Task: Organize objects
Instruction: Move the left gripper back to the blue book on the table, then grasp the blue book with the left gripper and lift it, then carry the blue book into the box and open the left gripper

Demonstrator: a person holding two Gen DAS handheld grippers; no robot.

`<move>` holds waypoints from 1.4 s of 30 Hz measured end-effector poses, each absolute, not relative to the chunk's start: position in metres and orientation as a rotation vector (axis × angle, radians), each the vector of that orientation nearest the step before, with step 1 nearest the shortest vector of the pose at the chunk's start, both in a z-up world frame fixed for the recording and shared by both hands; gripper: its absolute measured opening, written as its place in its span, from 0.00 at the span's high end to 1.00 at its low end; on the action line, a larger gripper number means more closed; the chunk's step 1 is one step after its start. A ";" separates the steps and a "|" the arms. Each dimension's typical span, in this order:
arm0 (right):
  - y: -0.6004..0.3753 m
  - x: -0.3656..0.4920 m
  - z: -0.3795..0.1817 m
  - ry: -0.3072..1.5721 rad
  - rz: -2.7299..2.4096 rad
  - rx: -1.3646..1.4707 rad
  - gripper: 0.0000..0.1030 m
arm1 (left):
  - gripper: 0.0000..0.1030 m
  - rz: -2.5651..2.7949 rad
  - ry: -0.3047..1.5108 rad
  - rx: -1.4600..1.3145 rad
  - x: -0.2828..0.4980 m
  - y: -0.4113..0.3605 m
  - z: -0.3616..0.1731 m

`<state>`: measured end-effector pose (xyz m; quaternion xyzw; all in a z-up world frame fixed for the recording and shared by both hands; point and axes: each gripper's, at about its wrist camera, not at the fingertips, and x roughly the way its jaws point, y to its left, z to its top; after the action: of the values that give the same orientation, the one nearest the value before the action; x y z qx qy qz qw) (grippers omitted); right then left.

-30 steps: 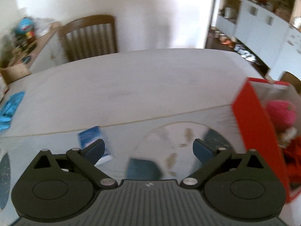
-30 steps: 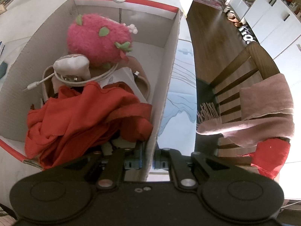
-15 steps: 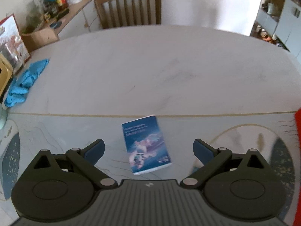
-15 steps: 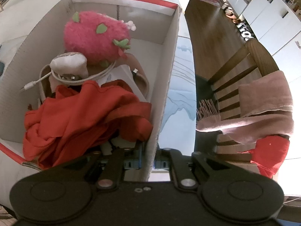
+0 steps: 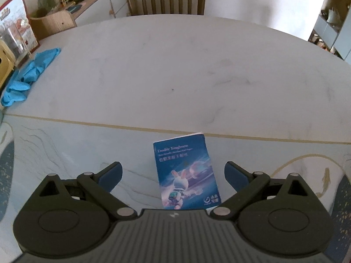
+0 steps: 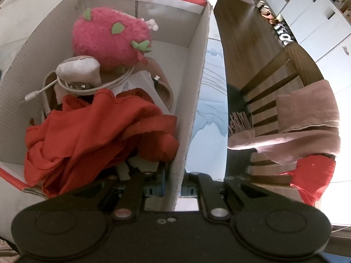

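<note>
Table (image 5: pixel 175 65): big, pale, holds everything.
Box (image 6: pixel 197 70): right gripper (image 6: pixel 173 189) pinches its side wall.
Red cloth (image 6: pixel 98 131): inside box.
Blue packet (image 5: pixel 186 173): flat on table, between the wide-apart jaws of left gripper (image 5: pixel 173 171).

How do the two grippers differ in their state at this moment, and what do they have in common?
The left gripper is open, its jaws wide apart, while the right gripper is shut on the cardboard box wall. The left gripper holds nothing and hovers over the blue tissue pack lying on the table; the right one grips the box from above. Both have black bodies and blue finger pads.
</note>
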<state>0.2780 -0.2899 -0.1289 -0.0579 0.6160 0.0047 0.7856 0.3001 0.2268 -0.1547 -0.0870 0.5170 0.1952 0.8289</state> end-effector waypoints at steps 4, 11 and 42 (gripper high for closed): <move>-0.289 0.279 -0.130 1.332 0.008 -0.128 0.91 | 0.24 0.407 1.100 -0.189 0.301 0.229 -0.157; -0.288 0.278 -0.129 1.331 0.006 -0.130 0.91 | 0.49 0.381 1.107 -0.205 0.300 0.226 -0.160; -0.290 0.276 -0.127 1.301 0.014 -0.125 0.92 | 0.49 0.041 1.020 -0.081 0.242 0.089 -0.063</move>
<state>0.2764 -0.2896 -0.1268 -0.0582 0.6052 0.0065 0.7939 0.2423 0.0889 -0.0633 -0.0388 0.4882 0.0198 0.8717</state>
